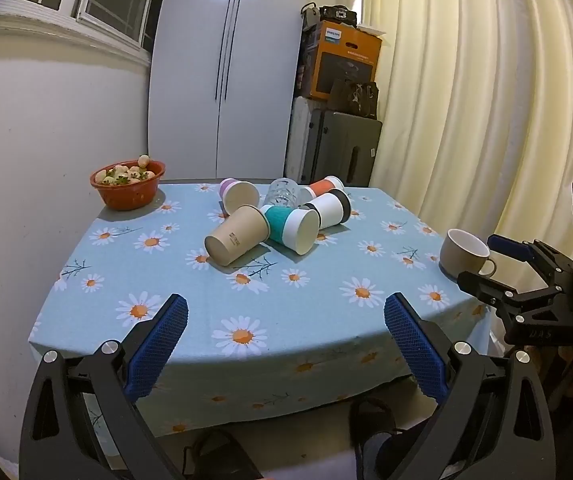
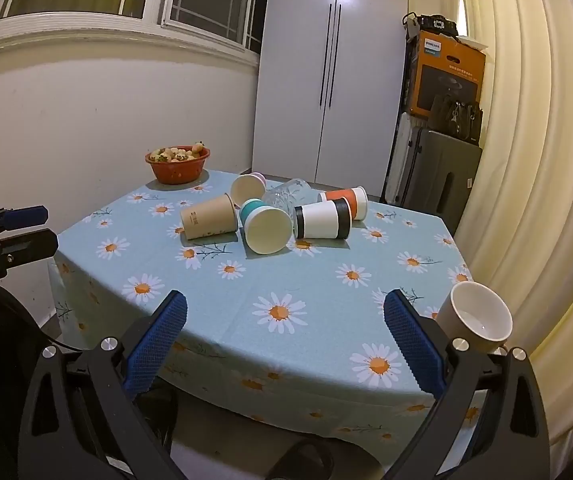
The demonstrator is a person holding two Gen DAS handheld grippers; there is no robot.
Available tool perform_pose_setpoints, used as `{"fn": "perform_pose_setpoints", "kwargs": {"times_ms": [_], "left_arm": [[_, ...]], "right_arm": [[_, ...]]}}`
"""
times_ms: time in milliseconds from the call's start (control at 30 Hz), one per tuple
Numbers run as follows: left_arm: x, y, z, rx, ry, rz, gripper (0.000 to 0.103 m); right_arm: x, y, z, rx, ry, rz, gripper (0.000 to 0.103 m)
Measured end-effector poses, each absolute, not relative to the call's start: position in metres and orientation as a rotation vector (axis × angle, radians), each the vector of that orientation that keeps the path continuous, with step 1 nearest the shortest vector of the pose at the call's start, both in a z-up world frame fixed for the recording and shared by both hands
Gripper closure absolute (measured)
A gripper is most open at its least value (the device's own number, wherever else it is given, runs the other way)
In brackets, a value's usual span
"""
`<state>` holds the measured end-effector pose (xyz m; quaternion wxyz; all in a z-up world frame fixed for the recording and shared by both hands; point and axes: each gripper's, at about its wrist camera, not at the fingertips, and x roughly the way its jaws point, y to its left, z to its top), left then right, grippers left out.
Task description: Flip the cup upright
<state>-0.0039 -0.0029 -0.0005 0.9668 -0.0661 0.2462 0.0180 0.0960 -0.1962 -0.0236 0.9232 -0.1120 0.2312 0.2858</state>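
Several paper cups lie on their sides in a pile mid-table: a brown one (image 1: 236,240) (image 2: 208,216), a teal-banded one (image 1: 292,228) (image 2: 266,226), a black-banded one (image 1: 328,209) (image 2: 322,219), an orange one (image 1: 322,186) (image 2: 346,198), a lilac one (image 1: 238,194) (image 2: 248,188), plus a clear glass (image 1: 282,192) (image 2: 288,196). A beige mug (image 1: 464,256) (image 2: 474,318) stands upright at the table's right edge. My left gripper (image 1: 286,320) and right gripper (image 2: 285,316) are open and empty, above the near table edge.
A red bowl (image 1: 126,186) (image 2: 178,164) of produce sits at the far left corner. The table (image 1: 306,320) (image 2: 326,320) has a daisy cloth. A curtain (image 1: 486,100) hangs to the right; a cabinet, boxes and a suitcase stand behind. The right gripper shows at the right of the left wrist view (image 1: 498,260).
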Motion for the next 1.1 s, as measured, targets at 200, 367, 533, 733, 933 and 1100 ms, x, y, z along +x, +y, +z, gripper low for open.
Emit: {"fn": "perform_pose_setpoints", "kwargs": {"times_ms": [200, 367, 533, 733, 933, 1100], "left_arm": [[0.0001, -0.0060, -0.0024, -0.127, 0.503, 0.031, 0.007], [0.0005, -0.0051, -0.0032, -0.130, 0.503, 0.034, 0.007], [0.0008, -0.0048, -0.0029, -0.130, 0.504, 0.033, 0.007], [0.0012, -0.0052, -0.0026, -0.129, 0.506, 0.034, 0.007], [0.0016, -0.0043, -0.0034, -0.127, 0.507, 0.031, 0.007], [0.0017, -0.0060, -0.0036, -0.125, 0.509, 0.031, 0.007]], "right_arm": [[0.0975, -0.1926, -0.0285, -0.230, 0.481, 0.588, 0.005], [0.1002, -0.1967, -0.0284, -0.229, 0.485, 0.589, 0.005], [0.1002, -0.1967, -0.0286, -0.230, 0.487, 0.588, 0.005], [0.1003, -0.1963, -0.0288, -0.231, 0.486, 0.586, 0.005], [0.1004, -0.1979, -0.0302, -0.230, 0.485, 0.582, 0.005], [0.1005, -0.1987, -0.0306, -0.232, 0.488, 0.584, 0.005]]}}
